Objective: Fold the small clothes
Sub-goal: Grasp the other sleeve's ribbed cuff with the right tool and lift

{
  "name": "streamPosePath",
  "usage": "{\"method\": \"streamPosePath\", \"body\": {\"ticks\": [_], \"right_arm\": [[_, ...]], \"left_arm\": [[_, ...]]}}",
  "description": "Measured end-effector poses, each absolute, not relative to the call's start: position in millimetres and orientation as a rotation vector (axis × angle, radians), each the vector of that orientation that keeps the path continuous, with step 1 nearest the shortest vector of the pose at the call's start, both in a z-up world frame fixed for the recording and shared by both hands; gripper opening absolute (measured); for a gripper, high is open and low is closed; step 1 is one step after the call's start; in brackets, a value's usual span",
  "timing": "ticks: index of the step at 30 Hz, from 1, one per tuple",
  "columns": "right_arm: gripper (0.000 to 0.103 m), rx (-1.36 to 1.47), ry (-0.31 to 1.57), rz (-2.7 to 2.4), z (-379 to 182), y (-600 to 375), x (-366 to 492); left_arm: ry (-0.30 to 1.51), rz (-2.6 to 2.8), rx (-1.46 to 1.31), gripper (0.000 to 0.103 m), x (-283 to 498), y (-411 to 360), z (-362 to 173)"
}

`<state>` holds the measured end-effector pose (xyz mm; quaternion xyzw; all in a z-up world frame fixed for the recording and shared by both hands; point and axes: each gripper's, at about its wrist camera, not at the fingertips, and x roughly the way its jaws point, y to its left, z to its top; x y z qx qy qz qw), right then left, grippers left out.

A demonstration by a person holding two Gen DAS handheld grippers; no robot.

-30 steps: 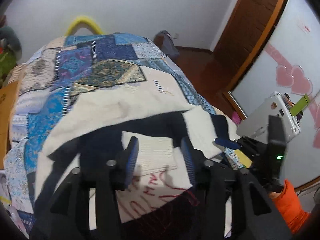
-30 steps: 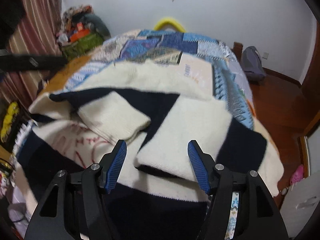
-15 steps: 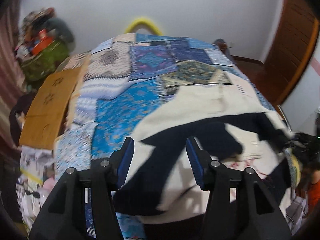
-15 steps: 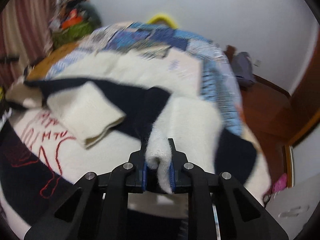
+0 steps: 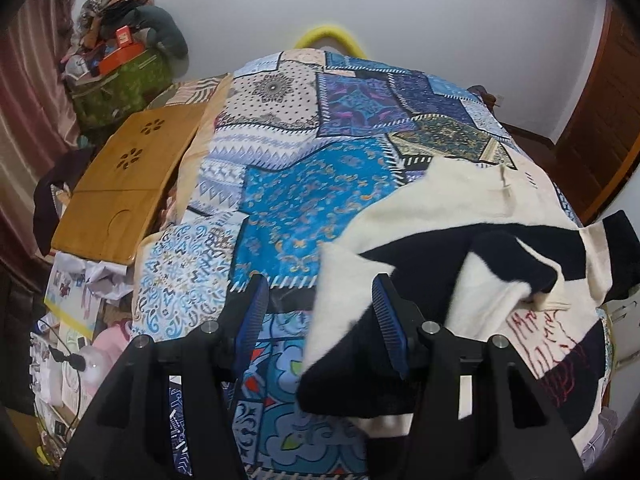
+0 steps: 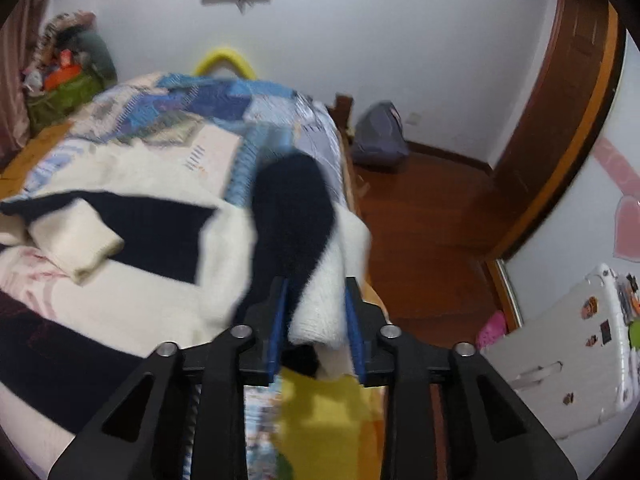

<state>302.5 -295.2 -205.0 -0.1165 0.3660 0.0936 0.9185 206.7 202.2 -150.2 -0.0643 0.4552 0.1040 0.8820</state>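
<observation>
- The left gripper [image 5: 320, 316] points forward over the bed [image 5: 304, 208], jaws wide apart, holding nothing.
- The sweater's [image 5: 452, 216] near left edge, cream over black, lies between those jaws, closer to the right one.
- The right gripper [image 6: 316, 320] is raised at the bed's right edge, jaws pinched on a bunched cream-and-black fold of the sweater [image 6: 132, 280].
- The sweater lies spread on the quilt [image 5: 312, 200]; a cream sleeve [image 6: 76, 240] is folded across its chest.
</observation>
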Motion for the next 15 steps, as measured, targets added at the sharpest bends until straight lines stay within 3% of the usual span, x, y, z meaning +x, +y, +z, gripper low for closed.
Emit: {"method": "streamPosePath", "body": {"ticks": [6, 15], "right_arm": [[0.050, -0.189, 0.693, 0.425, -179, -237, 289], [0.050, -0.051, 0.945, 0.652, -261, -144, 341]], "left_arm": [[0.965, 0.238, -0.166, 0.054, 205, 217, -162], [1.049, 0.166, -0.169, 0.054, 219, 206, -194]]}}
